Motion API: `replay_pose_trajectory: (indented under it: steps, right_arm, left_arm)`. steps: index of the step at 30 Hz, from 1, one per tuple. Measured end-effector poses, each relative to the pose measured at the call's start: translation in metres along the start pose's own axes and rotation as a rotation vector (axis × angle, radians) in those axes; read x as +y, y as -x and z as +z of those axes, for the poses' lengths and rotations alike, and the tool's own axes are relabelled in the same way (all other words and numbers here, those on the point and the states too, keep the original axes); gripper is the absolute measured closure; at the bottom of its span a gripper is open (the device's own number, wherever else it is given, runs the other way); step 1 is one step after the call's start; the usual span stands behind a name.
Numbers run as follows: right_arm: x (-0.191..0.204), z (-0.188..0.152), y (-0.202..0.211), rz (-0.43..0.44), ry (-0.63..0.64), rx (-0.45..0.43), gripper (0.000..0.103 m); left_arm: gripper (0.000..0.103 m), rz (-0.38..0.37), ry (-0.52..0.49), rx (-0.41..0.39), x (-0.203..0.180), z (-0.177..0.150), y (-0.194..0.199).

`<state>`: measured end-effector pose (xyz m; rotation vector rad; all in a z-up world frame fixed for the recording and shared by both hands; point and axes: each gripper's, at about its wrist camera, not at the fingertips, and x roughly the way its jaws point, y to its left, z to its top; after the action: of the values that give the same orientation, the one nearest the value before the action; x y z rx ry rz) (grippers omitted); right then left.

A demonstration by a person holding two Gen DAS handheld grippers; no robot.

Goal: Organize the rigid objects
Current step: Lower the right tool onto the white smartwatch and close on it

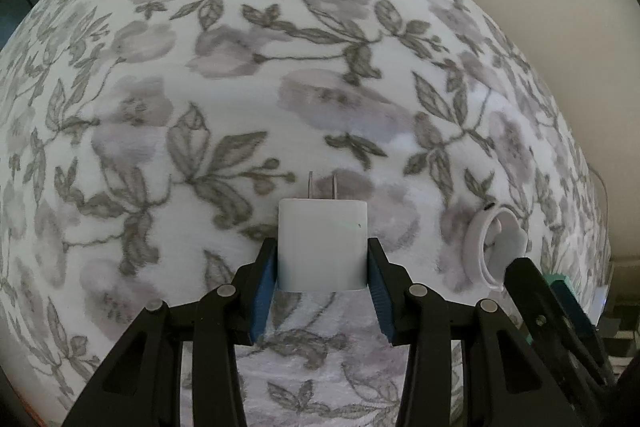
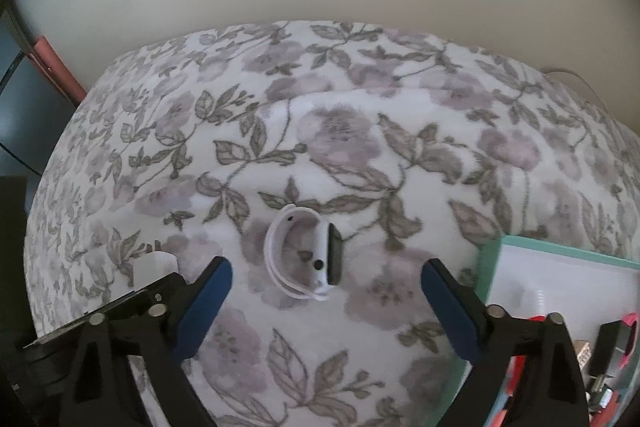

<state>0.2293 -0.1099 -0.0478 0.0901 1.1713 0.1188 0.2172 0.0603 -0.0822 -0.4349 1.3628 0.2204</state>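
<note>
The left tool (image 1: 322, 269) grips a white charger (image 1: 322, 243) above the flowered bed (image 1: 240, 75) — lifted, not yet put away. The right tool (image 2: 327, 277) hangs wide over a white watch (image 2: 306, 257) lying mid-bed. At the bed's right edge a teal box (image 2: 560, 275) already holds small things.

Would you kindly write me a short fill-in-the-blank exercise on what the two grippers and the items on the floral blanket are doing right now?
1. The left gripper is shut on a white ____.
2. The charger's metal prongs point ____ from the gripper.
3. The right gripper is ____ above the smartwatch.
4. The watch's band is ____ in colour.

Missing words: charger; away; open; white
</note>
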Motion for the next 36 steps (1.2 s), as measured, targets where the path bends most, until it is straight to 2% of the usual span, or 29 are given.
replay_pose_trajectory:
  steps: [8, 18, 21, 23, 28, 36]
  right_arm:
    - [0.008, 0.002, -0.014, 0.003, -0.004, 0.016, 0.012]
    - [0.010, 0.007, -0.030, 0.007, -0.028, 0.037, 0.020]
    - [0.011, 0.005, -0.034, 0.010, -0.030, 0.054, 0.026]
    - [0.010, 0.004, -0.037, 0.004, -0.040, 0.057, 0.037]
    - [0.006, 0.004, -0.033, 0.027, -0.071, 0.051, 0.050]
    - [0.003, 0.003, -0.030, 0.034, -0.073, 0.053, 0.051]
  left_arm:
    - [0.058, 0.010, 0.041, -0.011, 0.024, -0.005, 0.013]
    - [0.058, 0.020, 0.043, -0.011, 0.013, 0.000, 0.005]
    - [0.058, 0.020, 0.043, -0.011, 0.012, 0.000, 0.005]
    - [0.058, 0.022, 0.045, -0.011, 0.012, 0.000, 0.004]
    - [0.058, 0.025, 0.042, -0.013, 0.011, 0.000, 0.004]
    - [0.058, 0.035, 0.030, -0.018, 0.006, 0.002, 0.003]
